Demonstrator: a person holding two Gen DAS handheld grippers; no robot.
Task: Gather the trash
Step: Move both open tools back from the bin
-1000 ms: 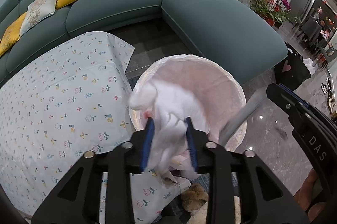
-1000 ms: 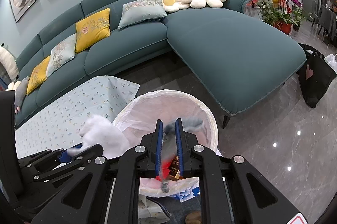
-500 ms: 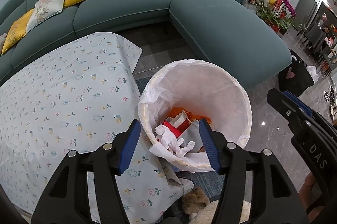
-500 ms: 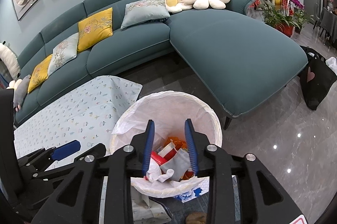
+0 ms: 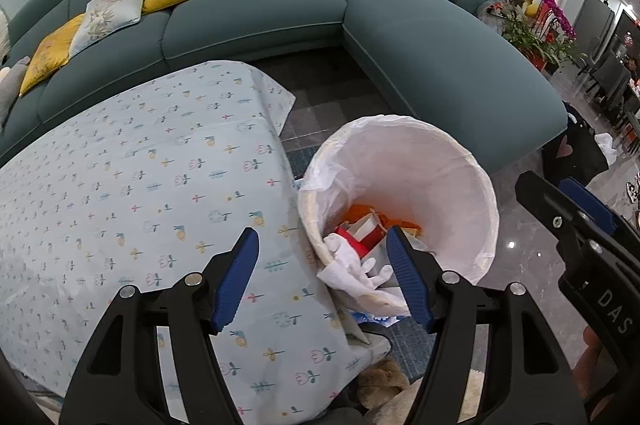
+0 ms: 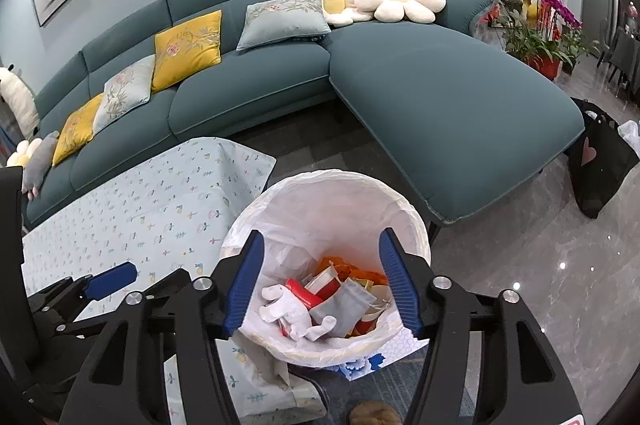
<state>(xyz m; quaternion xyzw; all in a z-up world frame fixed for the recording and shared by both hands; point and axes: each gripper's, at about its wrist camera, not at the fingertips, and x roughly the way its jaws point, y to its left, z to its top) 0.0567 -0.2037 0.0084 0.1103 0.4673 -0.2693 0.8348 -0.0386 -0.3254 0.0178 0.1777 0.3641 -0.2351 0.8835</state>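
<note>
A round bin with a white plastic liner [image 5: 436, 161] [image 6: 332, 201] stands on the floor beside the table. Inside lie a white crumpled tissue [image 6: 286, 313] [image 5: 350, 265], a grey cloth piece [image 6: 340, 307], red-and-white wrappers [image 6: 316, 287] and orange scraps [image 5: 360, 213]. My left gripper [image 5: 322, 277] is open and empty above the table's edge and the bin's near rim. My right gripper [image 6: 322, 285] is open and empty above the bin's mouth. Each gripper shows at the side of the other's view.
A table with a light blue flowered cloth [image 5: 120, 193] [image 6: 152, 209] sits left of the bin. A teal corner sofa [image 6: 440, 97] with cushions curves behind. A black bag [image 6: 600, 165] stands on the glossy floor at right. A brown plush toy [image 5: 380, 385] lies below the table's edge.
Both grippers opened and let go: the white tissue from the left and the grey piece from the right dropped into the bin. Both jaws widened further and pulled back a little.
</note>
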